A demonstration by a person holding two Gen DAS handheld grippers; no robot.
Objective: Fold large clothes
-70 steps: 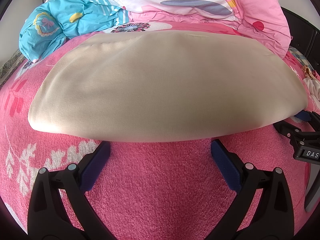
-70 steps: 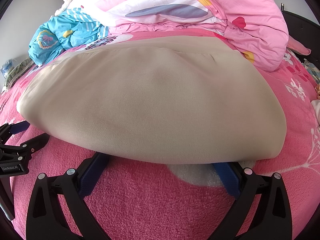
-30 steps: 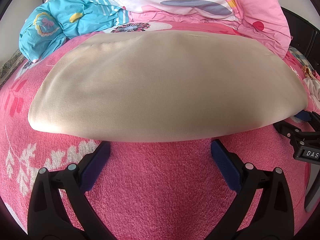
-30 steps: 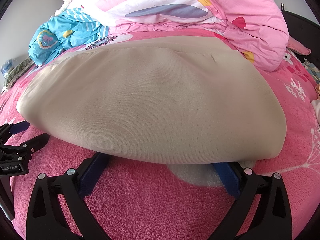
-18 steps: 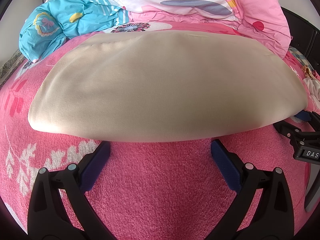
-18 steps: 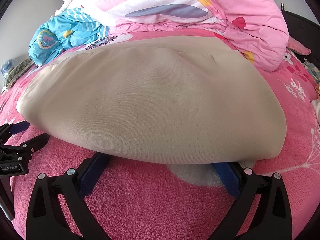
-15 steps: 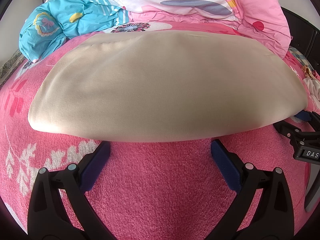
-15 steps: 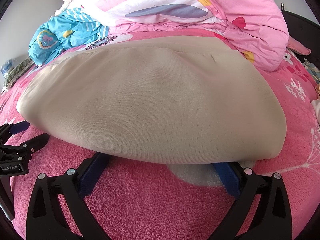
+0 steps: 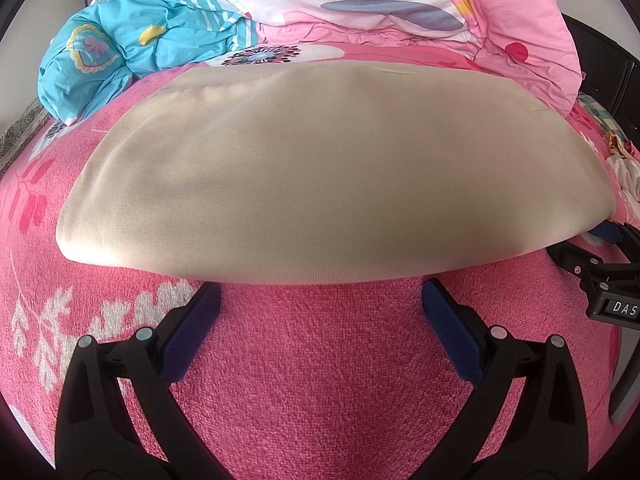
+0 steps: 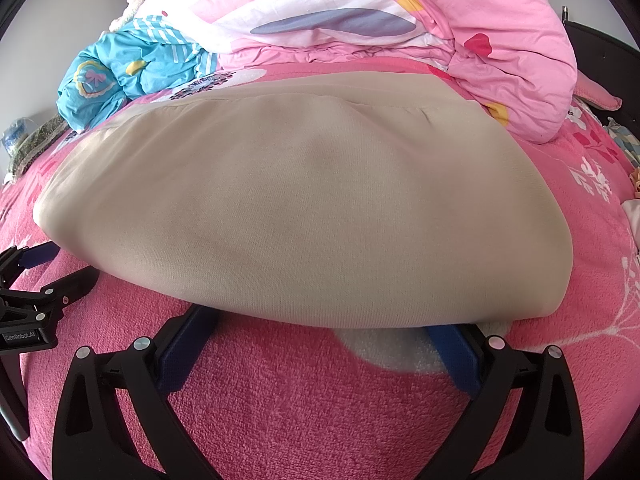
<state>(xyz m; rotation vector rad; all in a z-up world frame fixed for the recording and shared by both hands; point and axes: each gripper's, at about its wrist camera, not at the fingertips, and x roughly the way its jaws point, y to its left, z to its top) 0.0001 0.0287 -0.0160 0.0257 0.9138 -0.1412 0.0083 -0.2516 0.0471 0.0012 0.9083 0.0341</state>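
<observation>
Beige cloth (image 9: pixel 320 176) lies folded flat in the middle of the pink blanket (image 9: pixel 312 360), a smooth slab with its folded edge turned toward me. I take it as my landmark. My left gripper (image 9: pixel 320 300) sits just in front of that near edge, fingers spread wide and holding nothing; both blue pads (image 9: pixel 192 332) rest low on the blanket, their tips right at the hem (whether they touch the fabric or slip under it, I cannot tell). My right gripper (image 10: pixel 324 326) is spread apart too, empty, at the same edge but toward the cloth's right corner, and its pad tips are hidden beneath the overhanging hem. From the left wrist view, the right gripper (image 9: pixel 592 264) shows at the cloth's right corner; from the right wrist view, the left gripper (image 10: pixel 36 280) shows black at the cloth's left corner.

Behind the cloth, a pink quilt (image 9: pixel 500 12) with white and grey patches is heaped up, its bulk reaching the cloth's far right side. Behind the cloth's far left corner lies a bunched blue cover (image 9: pixel 120 48) with stripes and a heart motif. A white patch (image 10: pixel 384 344) in the blanket peeks out beneath the cloth's near right edge.
</observation>
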